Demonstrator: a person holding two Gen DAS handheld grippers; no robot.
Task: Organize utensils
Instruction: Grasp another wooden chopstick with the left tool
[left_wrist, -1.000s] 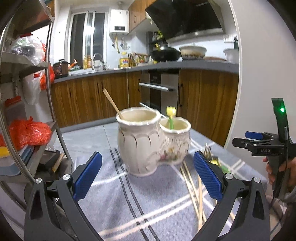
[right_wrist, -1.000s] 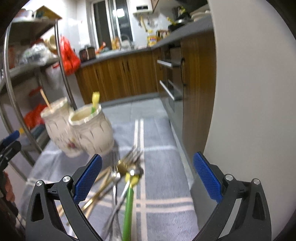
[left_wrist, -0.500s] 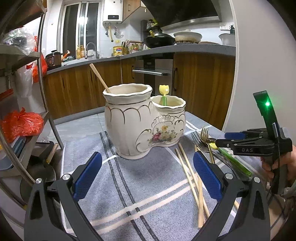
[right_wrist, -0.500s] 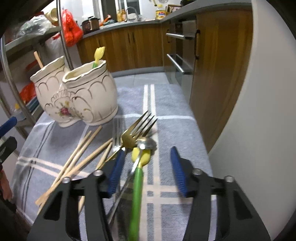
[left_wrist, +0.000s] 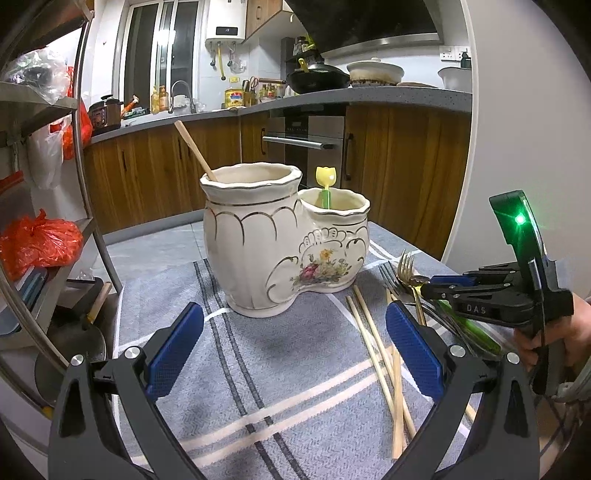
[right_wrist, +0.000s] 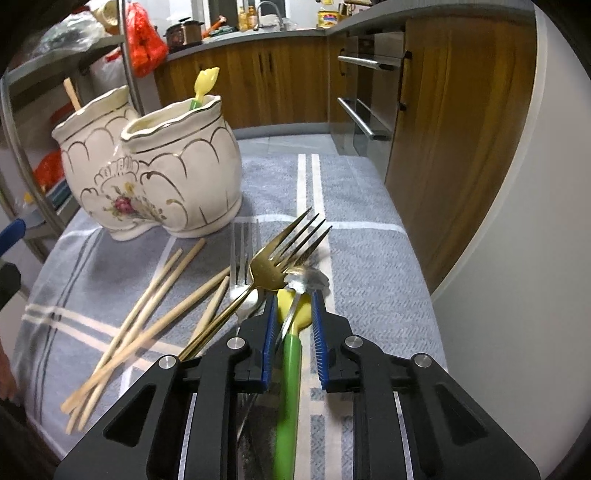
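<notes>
Cream ceramic, trimmed in gold with a painted flower spray, the two-pot utensil holder (left_wrist: 284, 251) stood on the grey striped cloth (left_wrist: 236, 354) that covered your bench. Its taller pot held a wooden stick (left_wrist: 194, 149) leaning against the rim, and its shorter pot held a green-stemmed piece with a yellow tulip-shaped end (left_wrist: 325, 184).

Your right hand-held gripper (right_wrist: 294, 314) was low over the loose pile just beside the holder, and its jaws were closing. Between the blue pads (right_wrist: 269, 332) lay the yellow bowl and green handle of a plastic spoon (right_wrist: 290, 354), with the thin shaft of a silver spoon (right_wrist: 308, 278) crossing over it. A small gap showed on either side of the yellow bowl, so the pads were not pressing on it. A gold fork (right_wrist: 280, 258) lay just to the left of the pads, tines pointing away from you, beside a silver fork (right_wrist: 242, 254). Several wooden chopsticks (right_wrist: 147, 314) were fanned out further left on the cloth.

Your left hand-held gripper (left_wrist: 295, 347) hung wide and empty in front of the holder, well short of it, pads apart over bare cloth.
</notes>
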